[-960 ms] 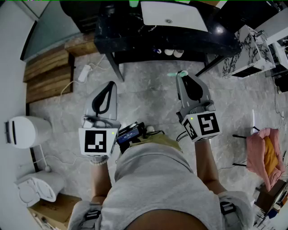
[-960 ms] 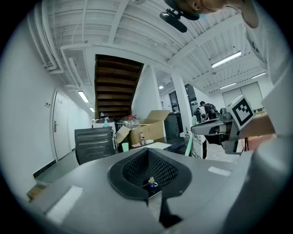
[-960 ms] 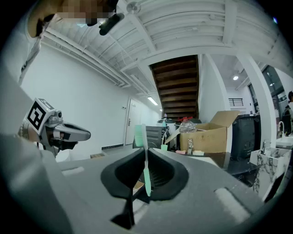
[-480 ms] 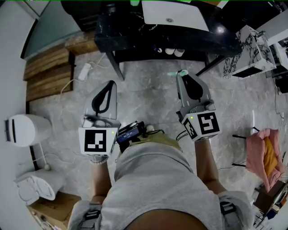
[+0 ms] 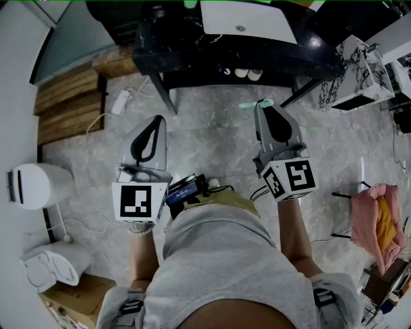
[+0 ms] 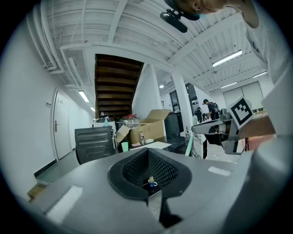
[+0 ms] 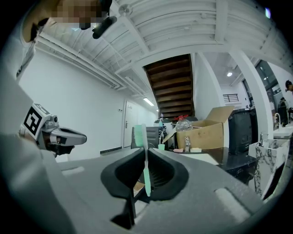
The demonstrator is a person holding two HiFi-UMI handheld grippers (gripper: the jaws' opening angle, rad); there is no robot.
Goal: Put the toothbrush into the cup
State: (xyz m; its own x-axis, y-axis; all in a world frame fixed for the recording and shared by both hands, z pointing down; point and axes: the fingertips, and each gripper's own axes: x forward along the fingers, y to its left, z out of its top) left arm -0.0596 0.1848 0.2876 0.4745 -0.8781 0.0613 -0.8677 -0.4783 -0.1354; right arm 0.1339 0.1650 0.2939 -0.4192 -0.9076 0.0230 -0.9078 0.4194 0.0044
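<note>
A mint-green toothbrush (image 7: 146,170) stands upright between the jaws of my right gripper (image 7: 145,151), which is shut on its handle. In the head view the brush (image 5: 248,106) sticks out leftward from the right gripper (image 5: 262,103), held above the stone floor in front of the black table (image 5: 160,58). A small green cup (image 7: 161,147) stands far off on that table, also visible in the left gripper view (image 6: 124,146) and at the head view's top edge (image 5: 191,4). My left gripper (image 5: 158,119) hangs level to the left, shut with nothing in it (image 6: 147,151).
A white basin (image 5: 247,22) sits on the black table beside an open cardboard box (image 7: 206,128). Wooden steps (image 5: 67,106) and a power strip (image 5: 120,104) lie on the left. A marble-patterned cabinet (image 5: 356,71) and a pink seat (image 5: 379,222) are on the right.
My right gripper has drifted slightly to the right with the toothbrush. The left gripper has stayed where it was.
</note>
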